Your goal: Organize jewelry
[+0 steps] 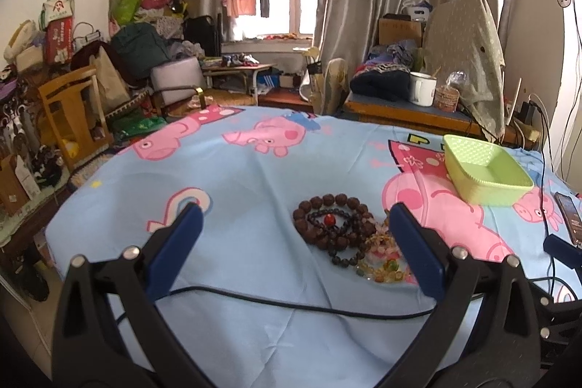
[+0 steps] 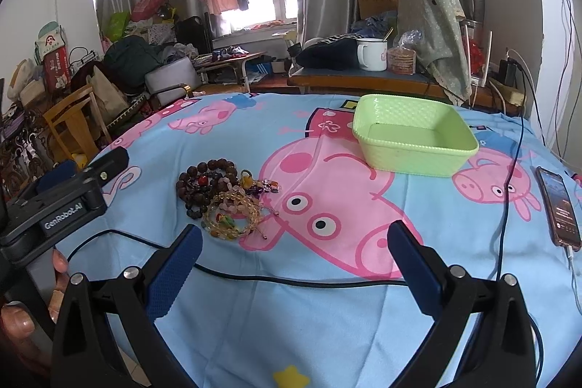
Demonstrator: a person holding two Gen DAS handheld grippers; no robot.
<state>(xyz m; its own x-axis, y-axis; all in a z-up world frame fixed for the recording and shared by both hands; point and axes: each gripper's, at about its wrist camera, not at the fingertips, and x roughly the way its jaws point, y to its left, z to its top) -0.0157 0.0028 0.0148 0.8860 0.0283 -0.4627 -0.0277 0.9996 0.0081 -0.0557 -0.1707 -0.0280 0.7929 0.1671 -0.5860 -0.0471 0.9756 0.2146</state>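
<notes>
Brown bead bracelets (image 1: 333, 224) lie ahead between the left claw's (image 1: 294, 224) wide-apart fingers.

A heap of bracelets (image 2: 222, 202) lies on a cloth-covered table (image 2: 327, 315), with 1 basket (image 2: 414, 140) standing well apart to its right and farther back. A phone (image 2: 558, 206) rests at the table's right edge, right of the basket. A cable (image 2: 291, 280) crosses the cloth in front of the bracelets. Behind the table stands a mug (image 2: 371, 55) on a lower surface.
</notes>
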